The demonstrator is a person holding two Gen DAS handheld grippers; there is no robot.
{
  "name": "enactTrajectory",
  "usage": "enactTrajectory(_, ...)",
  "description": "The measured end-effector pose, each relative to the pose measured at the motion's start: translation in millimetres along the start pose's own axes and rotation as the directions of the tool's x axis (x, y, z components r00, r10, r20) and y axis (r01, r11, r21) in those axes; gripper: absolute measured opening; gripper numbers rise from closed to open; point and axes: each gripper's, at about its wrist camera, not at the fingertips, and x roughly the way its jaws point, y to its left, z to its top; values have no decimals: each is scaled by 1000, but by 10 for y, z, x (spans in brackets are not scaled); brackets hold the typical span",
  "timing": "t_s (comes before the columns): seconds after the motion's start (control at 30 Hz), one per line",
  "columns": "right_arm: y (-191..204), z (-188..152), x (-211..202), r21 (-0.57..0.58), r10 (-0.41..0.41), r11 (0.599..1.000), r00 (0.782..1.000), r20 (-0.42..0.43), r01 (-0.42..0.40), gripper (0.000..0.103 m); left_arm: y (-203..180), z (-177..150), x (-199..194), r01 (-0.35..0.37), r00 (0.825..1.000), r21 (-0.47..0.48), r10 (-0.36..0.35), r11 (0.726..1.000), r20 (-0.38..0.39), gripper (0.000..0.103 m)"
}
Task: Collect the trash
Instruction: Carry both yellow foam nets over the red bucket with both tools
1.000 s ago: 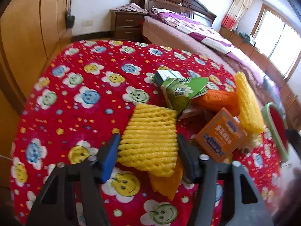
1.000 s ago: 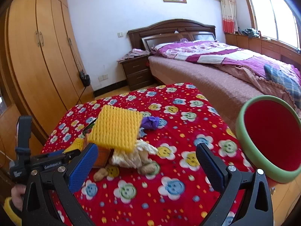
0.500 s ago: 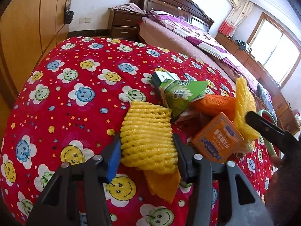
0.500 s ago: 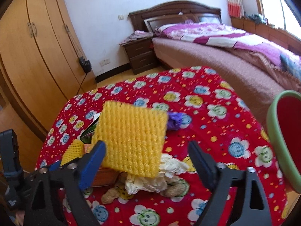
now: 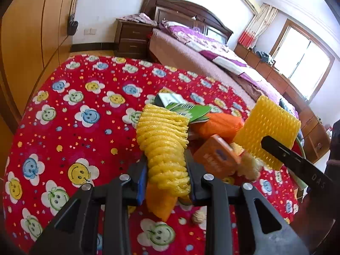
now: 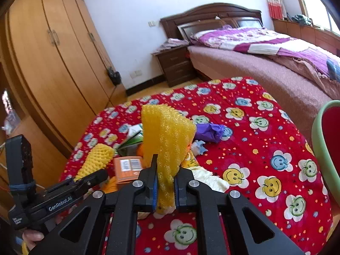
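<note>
The left gripper point(image 5: 166, 182) has its fingers clamped on a ribbed yellow foam fruit net point(image 5: 163, 142) over the trash pile on the red smiley-patterned table point(image 5: 70, 114). The right gripper point(image 6: 165, 188) pinches a flat yellow foam net point(image 6: 166, 133), seemingly lifted off the pile. A green-rimmed red bin point(image 6: 326, 146) stands at the table's right edge.

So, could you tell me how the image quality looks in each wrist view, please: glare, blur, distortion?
Left wrist view: the window is blown out white; strong fisheye curve, dark corners; the yellow foam net in the left gripper is sharp. Right wrist view: even daylight, the wardrobe bows; the right gripper clamps a sharp foam sleeve.
</note>
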Motion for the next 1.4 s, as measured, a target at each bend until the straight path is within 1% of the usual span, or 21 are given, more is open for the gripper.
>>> enactTrajectory(0.27, 11, -28, -443, 9, 37, 999, 995, 93, -38, 11, -146, 40, -319, 33, 998, -1, -33, 999, 49, 31)
enactTrajectory(0.4, -30, -50, -636, 20, 42, 999, 991, 129, -45, 11, -258, 54, -491, 70, 995, 9, -70, 998, 75, 31)
enactTrajectory(0.57, -146, -99, -864, 27, 21, 999, 984, 176, -26, 11, -433, 65, -642, 124, 988, 28, -126, 992, 93, 31)
enactTrajectory(0.8, -353, -157, -1118, 73, -10, 997, 977, 212, -6, 11, -724, 72, -680, 158, 983, 71, -164, 985, 84, 31)
enactTrajectory(1.07, -612, -261, -1401, 142, -92, 988, 966, 240, 59, 11, -1135, 71, -581, 199, 977, 139, -207, 970, 48, 31)
enactTrajectory(1.27, -890, -372, -1582, 215, -159, 971, 955, 250, 106, 11, -1544, 67, -417, 247, 968, 199, -253, 948, 2, 31)
enactTrajectory(1.4, -1105, -452, -1696, 262, -215, 954, 942, 257, 147, 11, -1812, 60, -301, 276, 960, 233, -279, 932, -22, 31)
